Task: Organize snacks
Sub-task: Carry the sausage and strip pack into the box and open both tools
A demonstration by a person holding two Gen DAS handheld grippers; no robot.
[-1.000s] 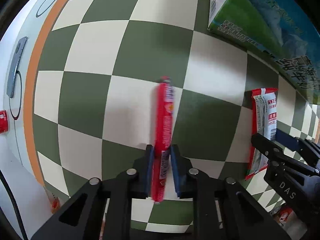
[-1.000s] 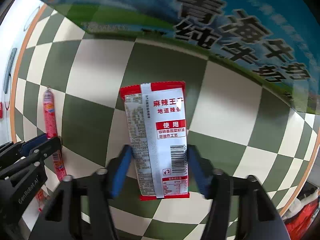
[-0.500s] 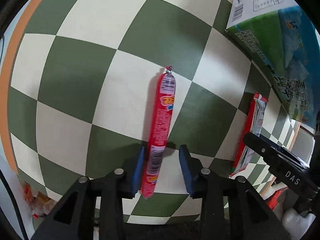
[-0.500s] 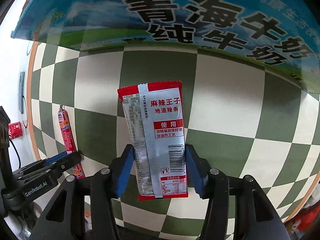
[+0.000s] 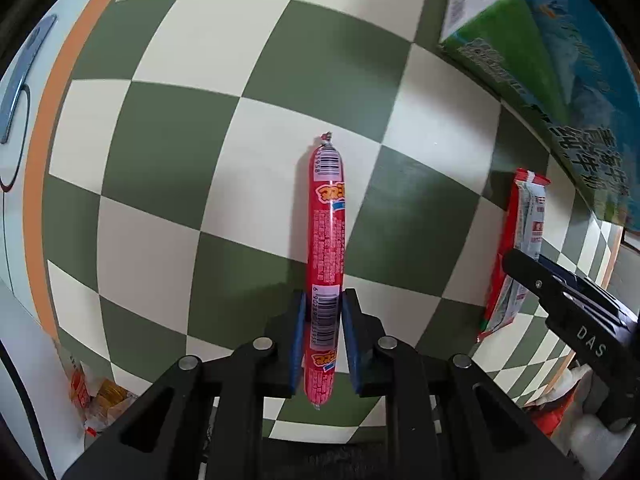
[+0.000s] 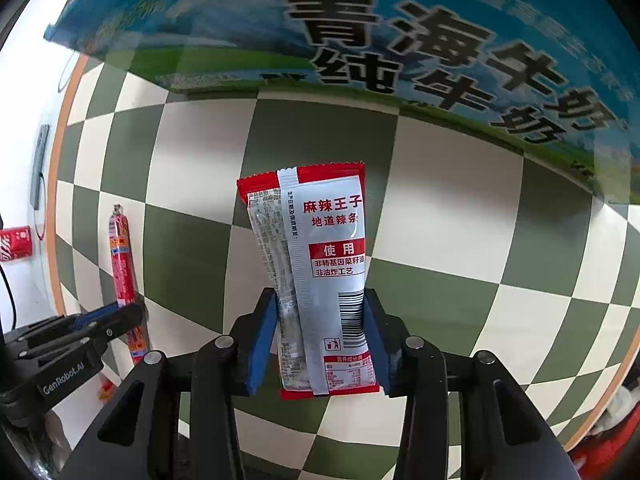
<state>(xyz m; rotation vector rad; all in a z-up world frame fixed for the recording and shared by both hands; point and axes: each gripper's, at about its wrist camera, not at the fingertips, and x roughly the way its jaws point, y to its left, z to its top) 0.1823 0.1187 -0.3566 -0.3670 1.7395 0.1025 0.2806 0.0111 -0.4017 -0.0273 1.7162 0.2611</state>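
Note:
My left gripper (image 5: 323, 308) is shut on a long red sausage stick (image 5: 326, 232) near its near end, over the green and cream checkered tablecloth (image 5: 192, 160). My right gripper (image 6: 320, 308) is shut on a red and white spicy-strip snack packet (image 6: 320, 264), which buckles between the blue pads. The packet (image 5: 516, 244) and the right gripper also show at the right of the left wrist view. The sausage (image 6: 123, 272) and the left gripper show at the left of the right wrist view.
A large blue and green milk carton box (image 6: 360, 28) stands just beyond the packet; it also shows in the left wrist view (image 5: 560, 60). The table's orange rim (image 5: 44, 120) runs along the left. Loose snack wrappers (image 5: 96, 396) lie past the near-left edge.
Half a second ago both grippers' jaws stood apart around their snacks; now both have closed on them. The packet is squeezed narrower.

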